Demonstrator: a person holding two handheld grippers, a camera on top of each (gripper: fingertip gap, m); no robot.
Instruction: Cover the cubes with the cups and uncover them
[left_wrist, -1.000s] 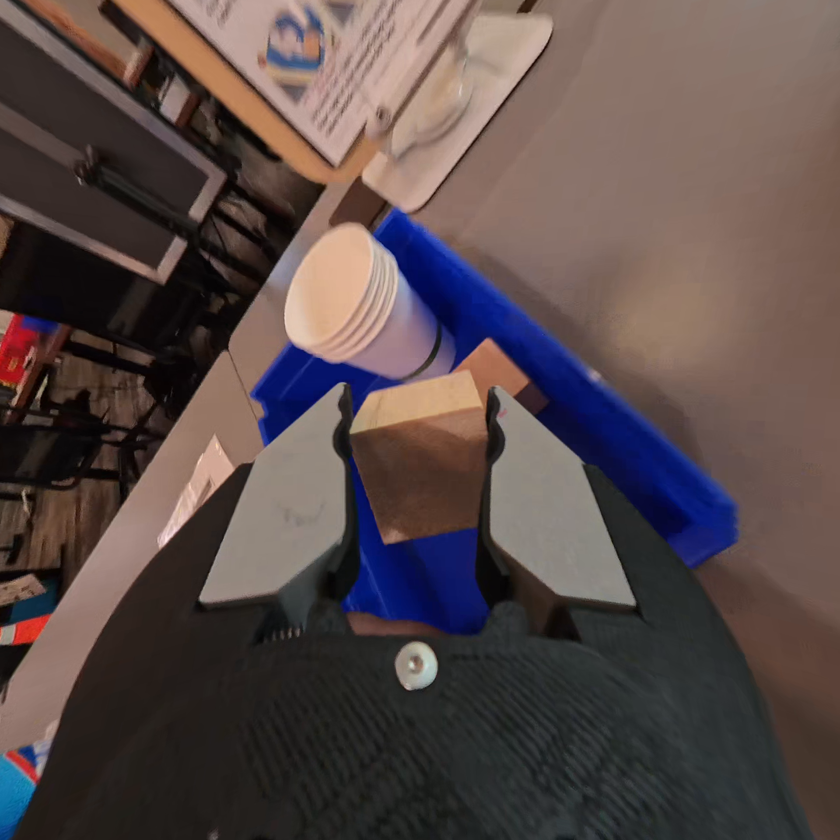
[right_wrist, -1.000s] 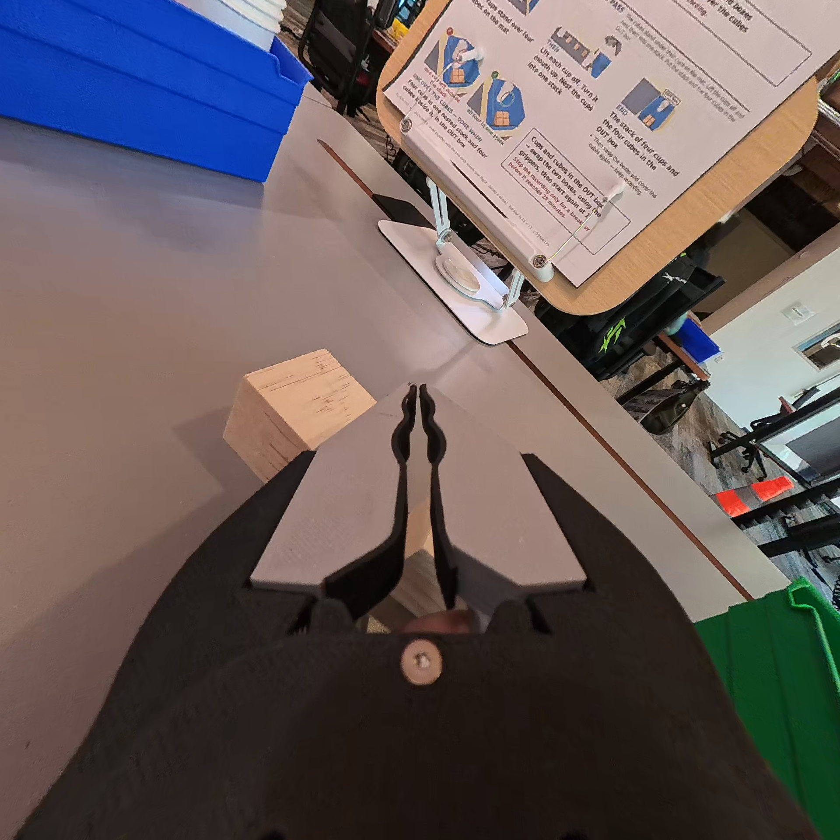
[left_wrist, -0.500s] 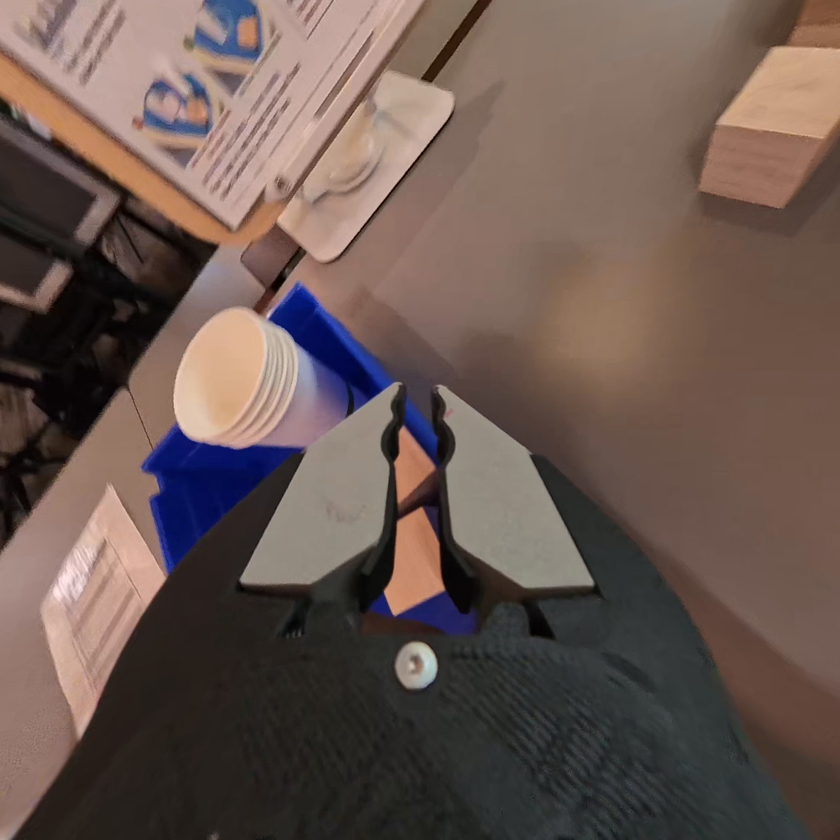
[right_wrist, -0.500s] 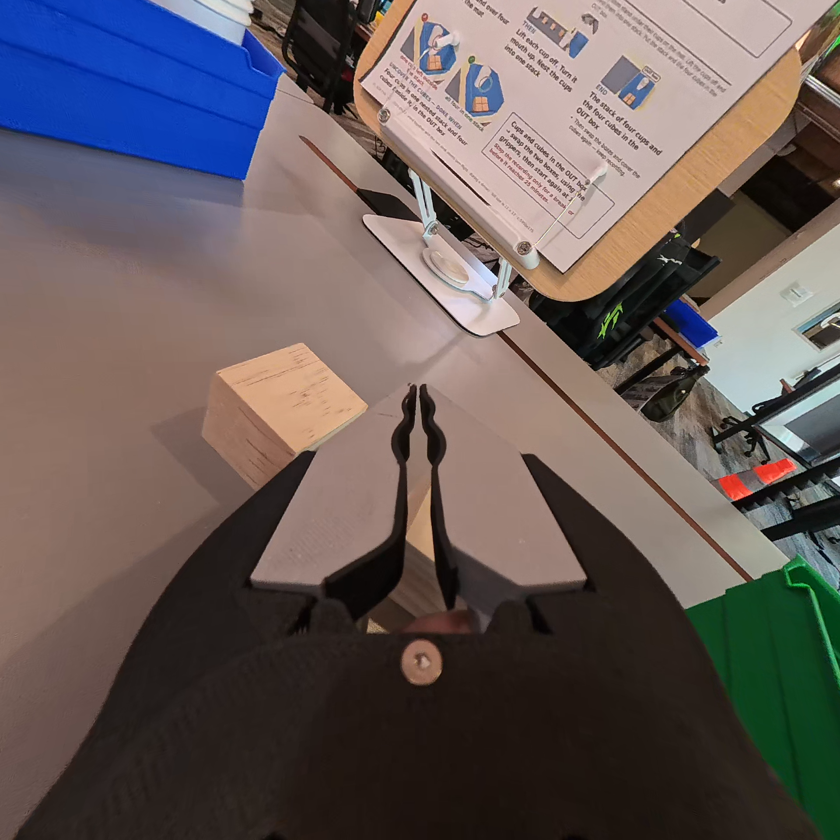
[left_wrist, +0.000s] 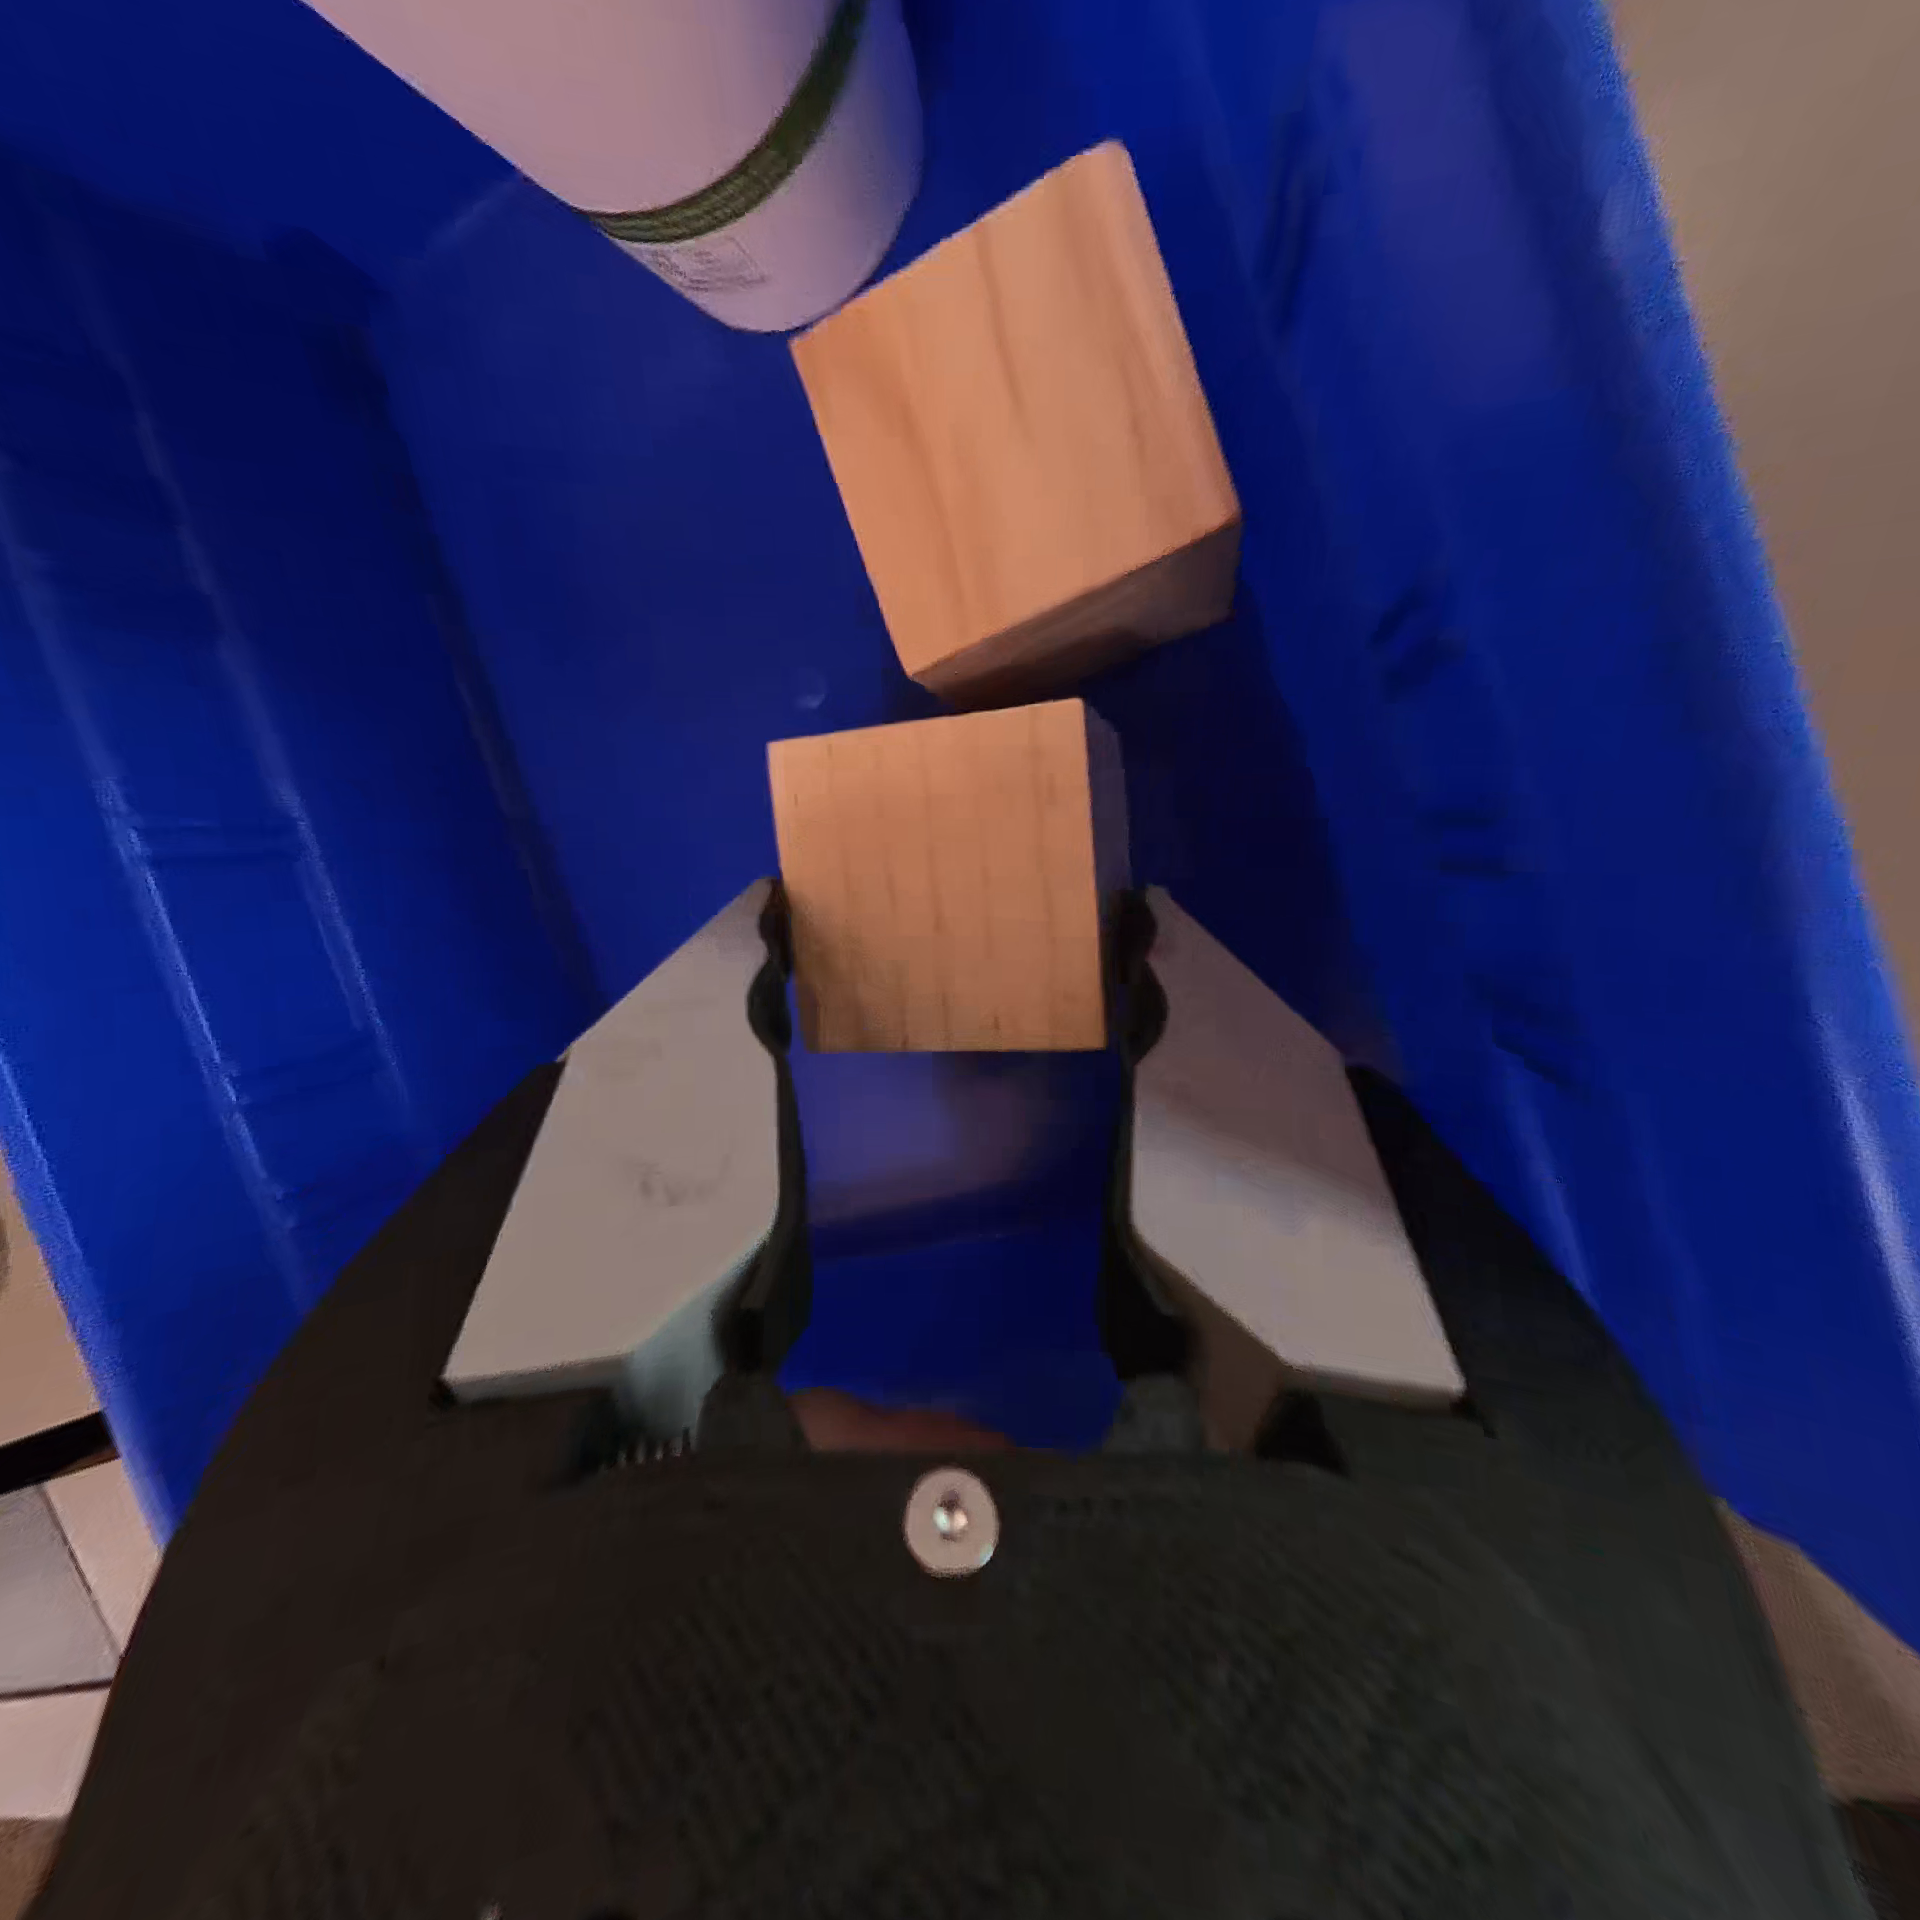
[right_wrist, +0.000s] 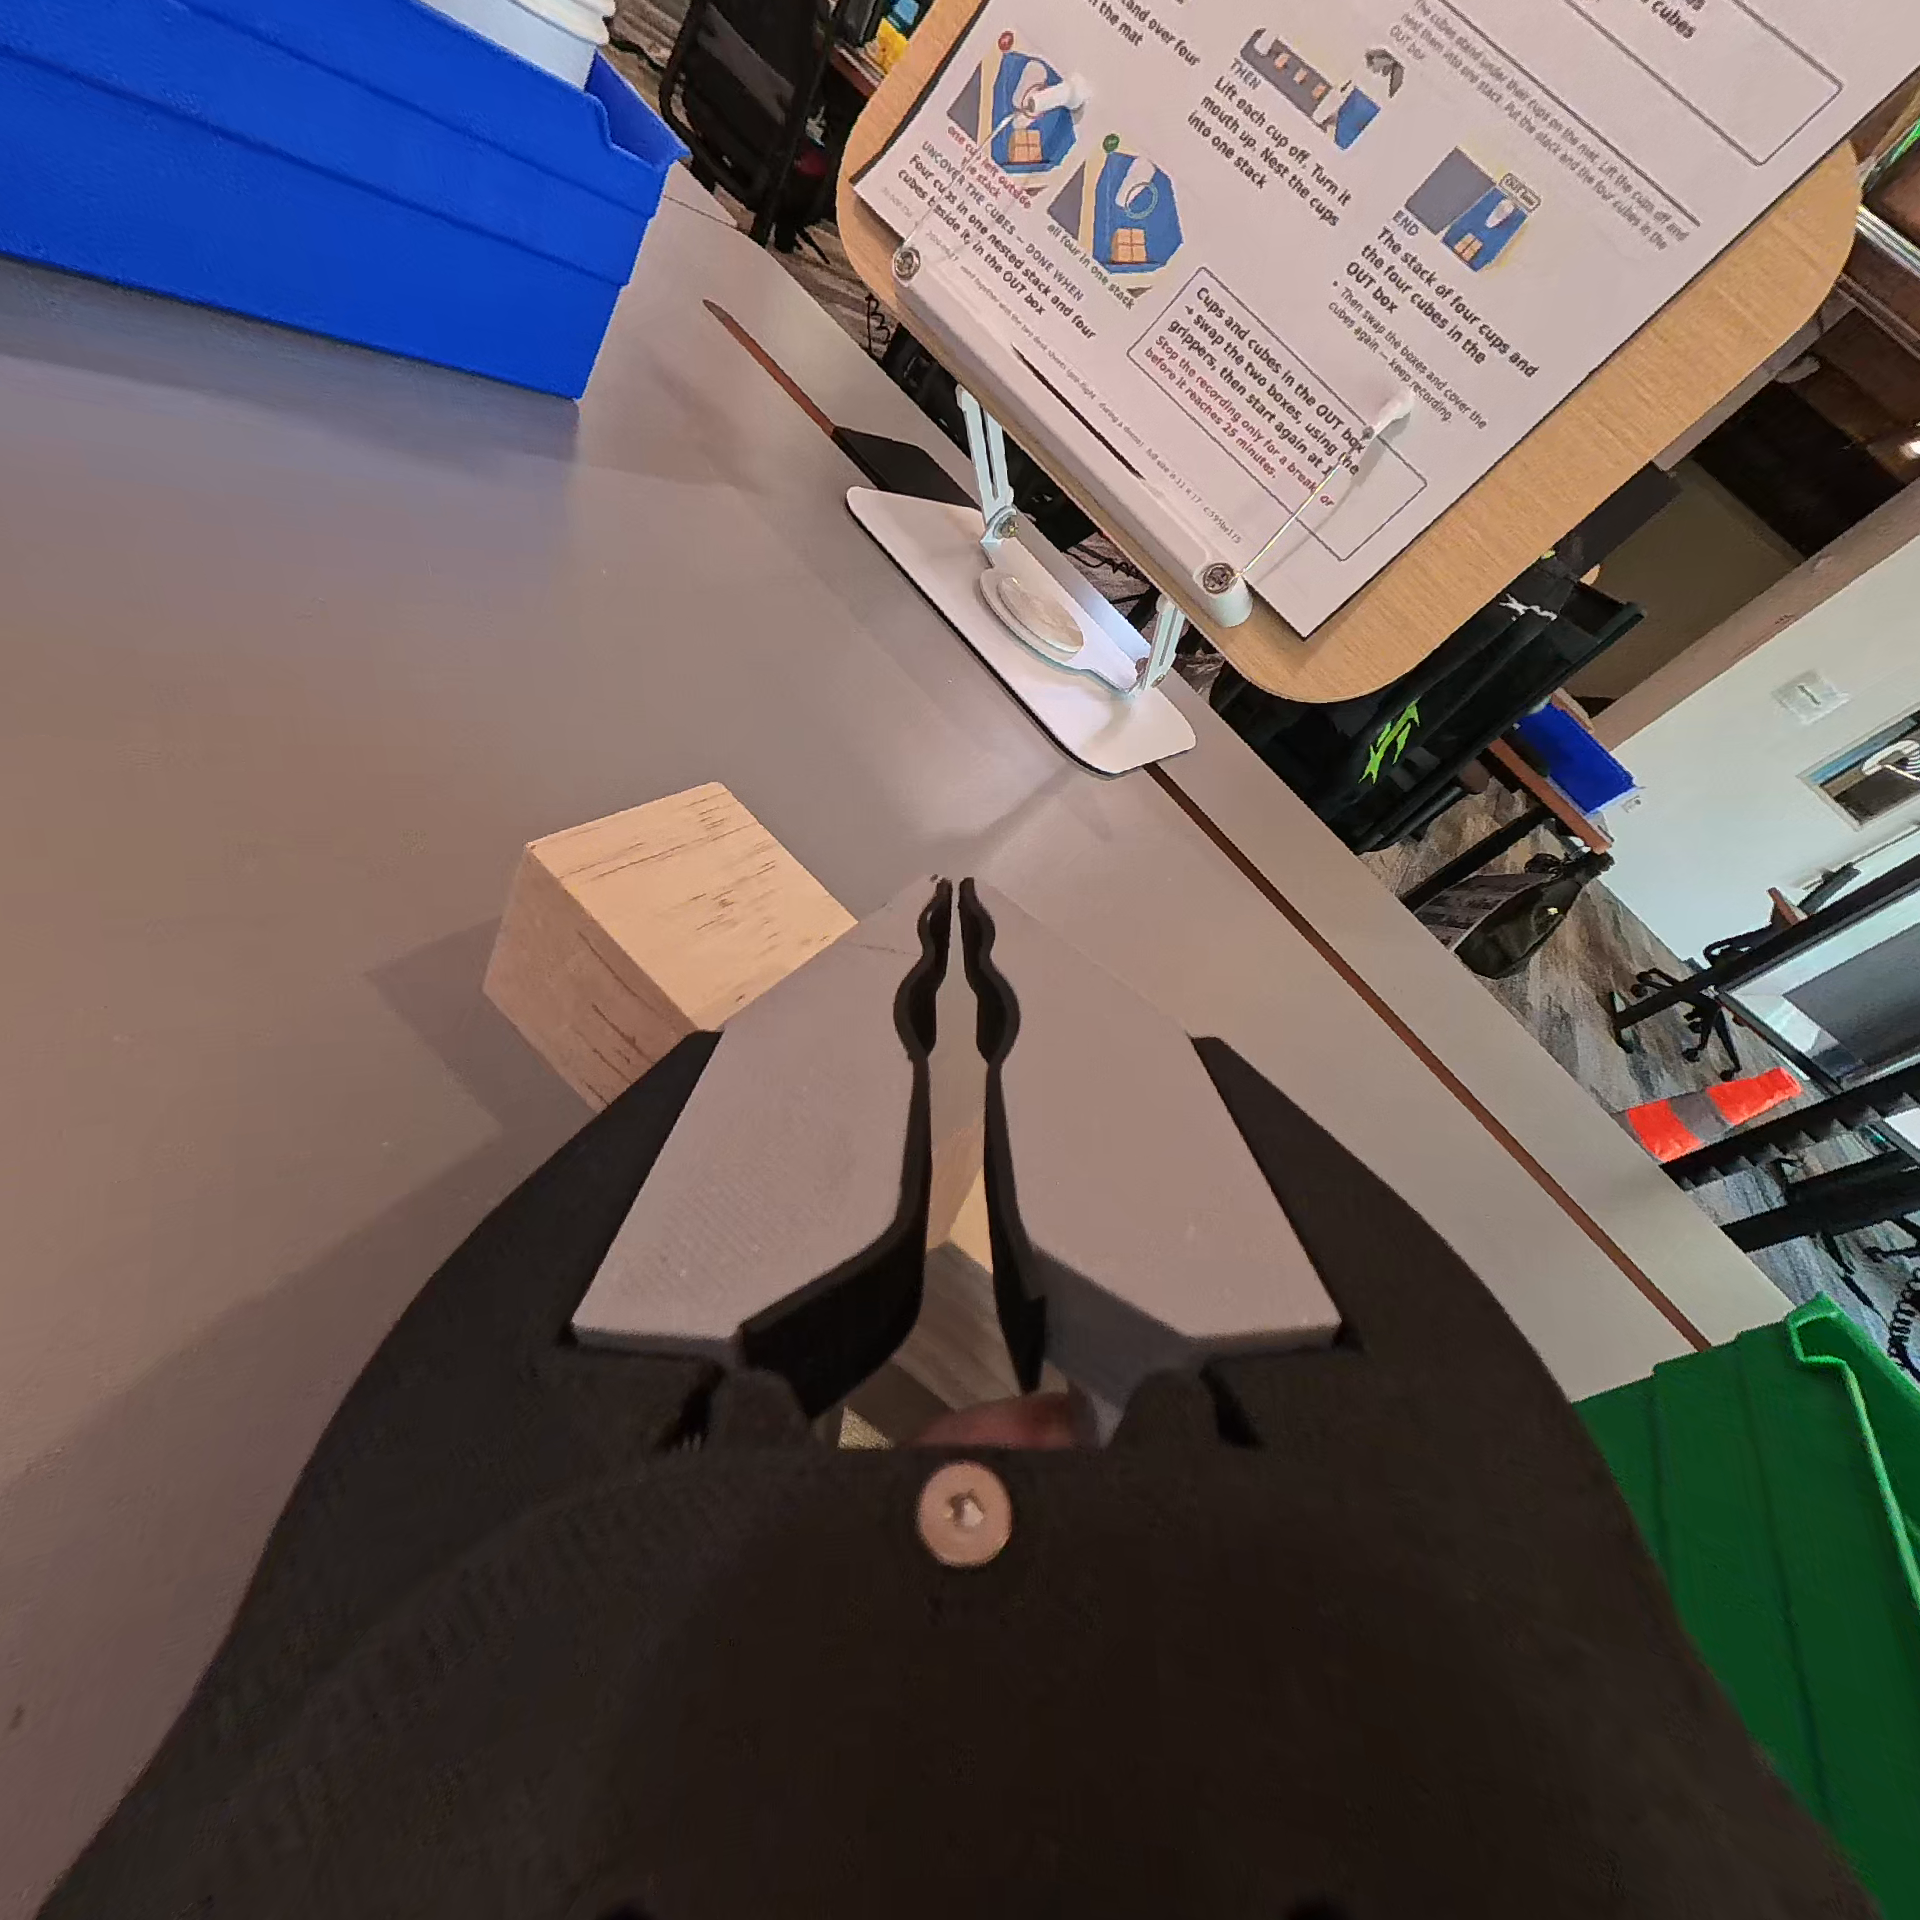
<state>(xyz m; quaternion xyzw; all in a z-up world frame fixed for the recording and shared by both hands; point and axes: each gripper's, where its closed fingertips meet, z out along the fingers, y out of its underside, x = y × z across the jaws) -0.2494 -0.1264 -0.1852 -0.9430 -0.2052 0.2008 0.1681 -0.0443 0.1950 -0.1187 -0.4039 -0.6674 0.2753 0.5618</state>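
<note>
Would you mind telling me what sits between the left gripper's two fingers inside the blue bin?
In the left wrist view, a wooden cube stands between the open fingers of the left gripper, with a narrow gap on the right side, on the blue bin floor.

We see two matching grippers, the left gripper (left_wrist: 951, 966) and the right gripper (right_wrist: 953, 940). Each has a black, finely ribbed body, one silver screw (left_wrist: 951, 1536) at its middle, and two flat grey wedge-shaped fingers (right_wrist: 790, 1164) lined with wavy black pads.
</note>
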